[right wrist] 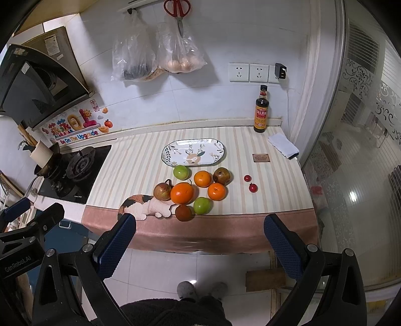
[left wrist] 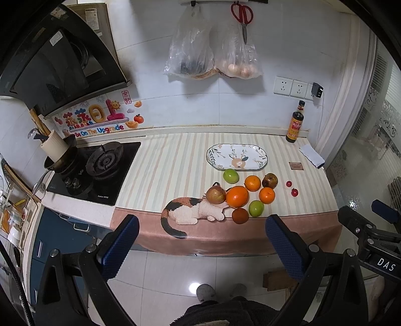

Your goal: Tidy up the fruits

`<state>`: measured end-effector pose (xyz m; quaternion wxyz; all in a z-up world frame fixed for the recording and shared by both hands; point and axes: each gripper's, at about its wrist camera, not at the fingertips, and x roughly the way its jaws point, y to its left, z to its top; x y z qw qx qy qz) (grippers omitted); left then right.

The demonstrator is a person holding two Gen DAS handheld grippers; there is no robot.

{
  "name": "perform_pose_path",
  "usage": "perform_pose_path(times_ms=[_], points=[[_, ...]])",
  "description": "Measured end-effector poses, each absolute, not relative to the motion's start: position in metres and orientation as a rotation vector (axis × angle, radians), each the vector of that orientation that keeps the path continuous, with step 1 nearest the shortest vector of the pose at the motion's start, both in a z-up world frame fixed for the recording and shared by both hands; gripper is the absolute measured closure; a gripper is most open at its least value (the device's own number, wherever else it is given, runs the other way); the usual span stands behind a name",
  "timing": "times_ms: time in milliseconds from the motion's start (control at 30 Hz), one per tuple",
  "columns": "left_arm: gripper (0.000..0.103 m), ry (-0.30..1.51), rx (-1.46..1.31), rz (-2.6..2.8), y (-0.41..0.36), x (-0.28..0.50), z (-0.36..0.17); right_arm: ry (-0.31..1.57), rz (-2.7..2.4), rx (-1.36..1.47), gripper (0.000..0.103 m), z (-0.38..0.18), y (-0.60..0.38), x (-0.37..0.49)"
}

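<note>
A cluster of fruit lies on the striped cloth: a big orange (left wrist: 237,196) (right wrist: 182,193), two smaller oranges (left wrist: 252,183) (right wrist: 202,178), two green apples (left wrist: 230,176) (right wrist: 181,172), two brownish pears (left wrist: 216,195) (right wrist: 162,191), a dark round fruit (left wrist: 240,215) (right wrist: 183,213) and two small red fruits (left wrist: 294,192) (right wrist: 253,187). An empty oval patterned plate (left wrist: 236,156) (right wrist: 192,152) lies just behind them. My left gripper (left wrist: 201,244) and right gripper (right wrist: 200,244) are both open and empty, held off the counter's front edge over the floor.
A gas stove (left wrist: 100,165) (right wrist: 75,168) with a pan sits at the left. A sauce bottle (left wrist: 295,123) (right wrist: 261,110), a folded white cloth (right wrist: 283,145) and a small brown card (right wrist: 261,157) are at the back right. Plastic bags and red scissors (left wrist: 241,15) hang on the wall.
</note>
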<state>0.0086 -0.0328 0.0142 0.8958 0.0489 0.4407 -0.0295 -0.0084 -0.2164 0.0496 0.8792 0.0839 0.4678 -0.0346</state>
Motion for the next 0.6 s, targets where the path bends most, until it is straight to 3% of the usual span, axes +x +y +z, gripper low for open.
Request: perform_pose_path(times_ms=[333,600], points=[[0.0,0.905,0.107,-0.031,-0.041,0.016,0.013,0.968,-0.091,0.232,0.0,0.043,-0.236,0.0],[0.0,0.866,0.26,0.122,-0.052,0.076,-0.037,1.042,-0.084,0.396,0.0,-0.029,-0.275,0.049]])
